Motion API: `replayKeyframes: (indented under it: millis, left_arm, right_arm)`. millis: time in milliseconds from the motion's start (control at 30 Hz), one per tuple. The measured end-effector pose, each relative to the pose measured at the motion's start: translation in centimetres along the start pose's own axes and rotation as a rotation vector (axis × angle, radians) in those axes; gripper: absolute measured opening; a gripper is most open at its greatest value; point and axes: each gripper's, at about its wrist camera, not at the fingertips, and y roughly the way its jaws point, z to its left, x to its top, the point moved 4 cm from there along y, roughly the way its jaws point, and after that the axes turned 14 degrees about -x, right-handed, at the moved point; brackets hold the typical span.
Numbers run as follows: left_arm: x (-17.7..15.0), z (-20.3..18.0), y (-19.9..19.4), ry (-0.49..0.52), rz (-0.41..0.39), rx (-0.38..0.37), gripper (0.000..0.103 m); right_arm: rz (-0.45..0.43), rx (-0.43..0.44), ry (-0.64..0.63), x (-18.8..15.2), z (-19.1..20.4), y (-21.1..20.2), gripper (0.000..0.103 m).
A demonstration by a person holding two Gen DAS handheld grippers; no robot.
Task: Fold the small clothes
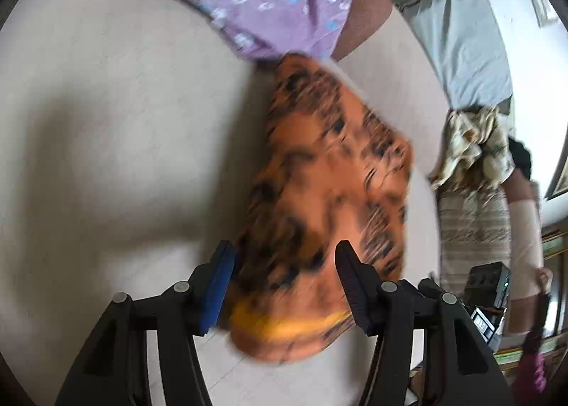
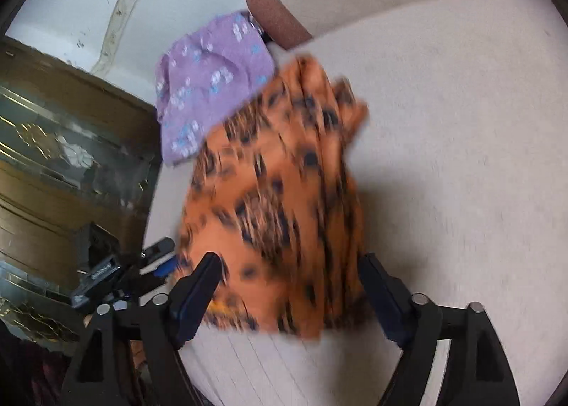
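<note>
Both tongs (image 1: 284,264) (image 2: 289,276) agape over orange garment (image 2: 280,200)

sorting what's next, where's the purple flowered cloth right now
The purple flowered cloth lies on the beige cushion at the far end of the orange patterned garment, overlapping it, up-left in the right wrist view and near the brown armrest trim.

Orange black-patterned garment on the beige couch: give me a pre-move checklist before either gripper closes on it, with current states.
1. Left gripper jaws apart: ok.
2. Right gripper jaws apart: ok.
3. Orange garment between both grippers' jaws: ok.
4. Garment lying flat on the couch seat: cannot tell, the frames are blurred.
5. Orange garment separate from the purple floral garment: not ok, their edges meet.
6. Hem or corner to grasp identified: cannot tell.
</note>
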Motion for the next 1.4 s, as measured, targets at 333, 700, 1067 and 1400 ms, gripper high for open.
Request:
replayKeyframes:
  millis: [333,700,1067,1400]
  left_arm:
    - [-2.4,0.7,1.2,0.061,0.007,0.055,0.028]
    - [-3.9,-0.9,-0.5,0.136,-0.087,0.138,0.072]
    - [-4.2,0.0,1.9,0.088,-0.035,0.095,0.063]
    - [-3.7,-1.9,-0.6,0.147,-0.054,0.044,0.019]
  right_arm:
    - [0.032,-0.121,-0.025,-2.4,-0.5,0.4,0.010]
    - [0.008,-0.117,-0.048,-3.4,-0.7,0.0,0.052]
    - [0.025,-0.146,-0.007,-2.3,-2.9,3.4,0.079]
    - [0.042,-0.006,0.028,-3.1,-1.6,1.5,0.015]
